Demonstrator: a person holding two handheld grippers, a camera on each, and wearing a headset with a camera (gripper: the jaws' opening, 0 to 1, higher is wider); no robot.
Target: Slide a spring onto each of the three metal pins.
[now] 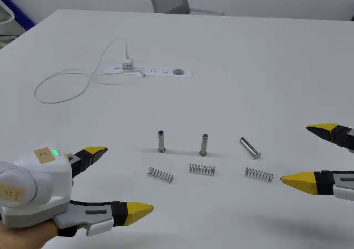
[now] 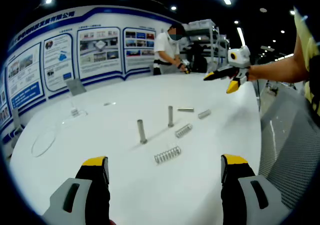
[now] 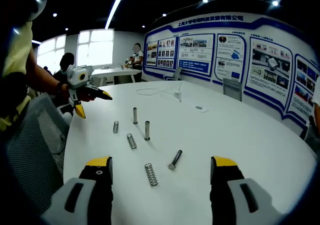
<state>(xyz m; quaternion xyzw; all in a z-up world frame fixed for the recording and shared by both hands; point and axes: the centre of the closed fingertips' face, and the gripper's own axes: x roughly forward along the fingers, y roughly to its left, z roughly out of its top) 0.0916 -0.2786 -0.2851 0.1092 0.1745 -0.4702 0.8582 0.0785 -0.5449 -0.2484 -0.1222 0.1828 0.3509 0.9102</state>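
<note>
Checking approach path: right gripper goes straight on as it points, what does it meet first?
Likely the nearest spring, dead ahead of the right gripper; the lying pin sits just beyond. Height over the table unclear.

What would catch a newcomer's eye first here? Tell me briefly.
Three metal pins stand out mid-table, two upright and the right-hand one lying down, with three springs lying loose just in front of them. The yellow-tipped left hand-held gripper and right hand-held gripper hover open on either side. Farther back lies a white power strip.
</note>
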